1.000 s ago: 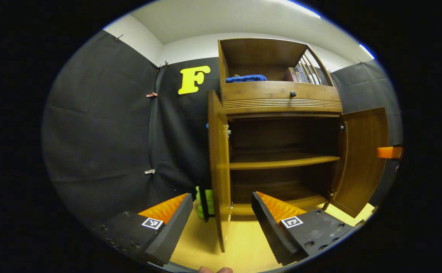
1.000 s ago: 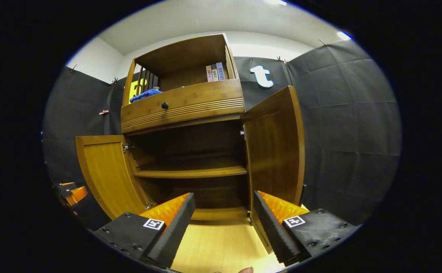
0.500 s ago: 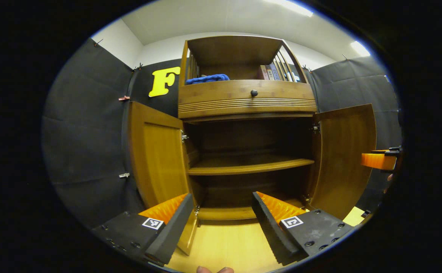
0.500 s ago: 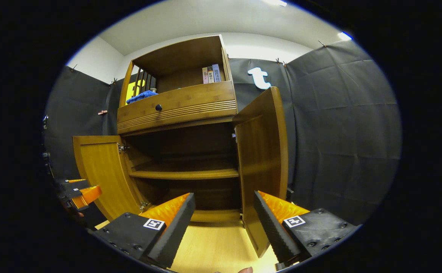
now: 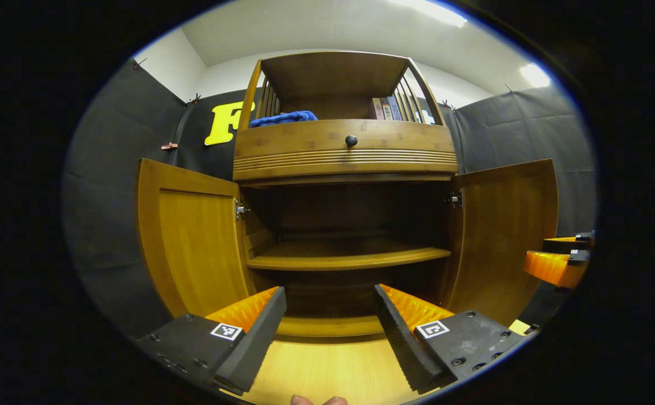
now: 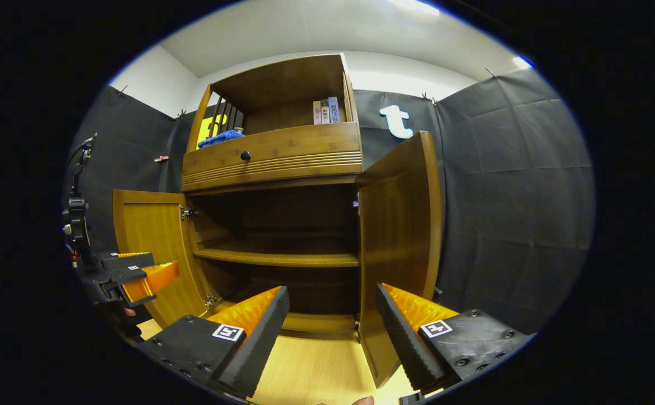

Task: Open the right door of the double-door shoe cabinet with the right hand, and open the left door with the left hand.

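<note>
Black cloth hangs all around the booth, with a white wall and ceiling above it. Against the cloth stands a big brown wooden shoe cabinet [image 5: 344, 163] on a light wood floor [image 5: 333, 371]. Both of its doors are swung wide open. Its left door [image 5: 192, 247] sticks out to one side and the right door [image 5: 501, 236] to the other, so you can look straight inside. Inside it is dark, with one flat shelf [image 5: 349, 260] across the middle. Above the doors is a drawer [image 5: 344, 149] with a small round black knob [image 5: 351, 140]. On top is an open box part that has a blue cloth [image 5: 282, 118] on its left side and a few books [image 6: 325, 111] standing on its right side. Nearer the camera, the left tongs [image 5: 330, 323] are spread apart and hold nothing, just in front of the cabinet's bottom. The right tongs [image 6: 333, 326] are spread apart too, with nothing between them, near the bottom edge of the right door. In the right gripper view, the left tongs also show far off by the left door.
</note>
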The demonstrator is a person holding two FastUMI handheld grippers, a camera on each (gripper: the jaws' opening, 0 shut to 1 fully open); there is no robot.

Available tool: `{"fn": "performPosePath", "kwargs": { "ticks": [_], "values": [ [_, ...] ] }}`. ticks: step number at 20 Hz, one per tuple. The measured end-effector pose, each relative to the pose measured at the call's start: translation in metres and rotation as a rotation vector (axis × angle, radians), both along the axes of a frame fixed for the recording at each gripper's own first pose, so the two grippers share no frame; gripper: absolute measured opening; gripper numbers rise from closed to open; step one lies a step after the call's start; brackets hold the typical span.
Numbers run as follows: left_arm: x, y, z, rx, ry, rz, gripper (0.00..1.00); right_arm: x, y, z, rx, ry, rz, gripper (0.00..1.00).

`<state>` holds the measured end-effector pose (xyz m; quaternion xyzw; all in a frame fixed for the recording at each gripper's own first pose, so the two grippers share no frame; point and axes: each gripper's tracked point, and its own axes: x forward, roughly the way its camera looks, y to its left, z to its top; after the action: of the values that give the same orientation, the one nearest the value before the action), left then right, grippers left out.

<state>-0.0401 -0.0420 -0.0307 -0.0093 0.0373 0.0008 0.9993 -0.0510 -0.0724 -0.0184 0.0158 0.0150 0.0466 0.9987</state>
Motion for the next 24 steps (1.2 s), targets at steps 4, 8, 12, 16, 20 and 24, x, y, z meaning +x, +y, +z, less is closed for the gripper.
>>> {"fn": "performPosePath", "kwargs": {
  "ticks": [4, 8, 12, 16, 20, 24],
  "values": [
    [0.003, -0.008, -0.003, 0.011, 0.002, -0.005, 0.99, 0.003, -0.002, -0.001, 0.002, -0.001, -0.001, 1.0],
    [0.005, -0.011, -0.006, 0.012, 0.002, -0.012, 0.99, 0.007, -0.008, -0.004, 0.014, 0.007, -0.016, 1.0],
    [0.007, -0.01, -0.007, 0.016, 0.003, -0.016, 0.99, 0.008, -0.006, -0.006, 0.012, 0.01, -0.013, 0.98],
    [0.008, -0.011, -0.008, 0.013, 0.003, -0.019, 0.99, 0.009, -0.003, -0.005, 0.002, 0.005, -0.005, 0.98],
    [0.009, -0.012, -0.01, 0.018, 0.001, -0.022, 0.99, 0.011, -0.003, -0.007, 0.005, 0.01, -0.006, 1.0],
    [0.009, -0.012, -0.011, 0.024, 0.002, -0.024, 0.99, 0.011, -0.001, -0.006, 0.005, 0.008, -0.002, 1.0]
  ]
}}
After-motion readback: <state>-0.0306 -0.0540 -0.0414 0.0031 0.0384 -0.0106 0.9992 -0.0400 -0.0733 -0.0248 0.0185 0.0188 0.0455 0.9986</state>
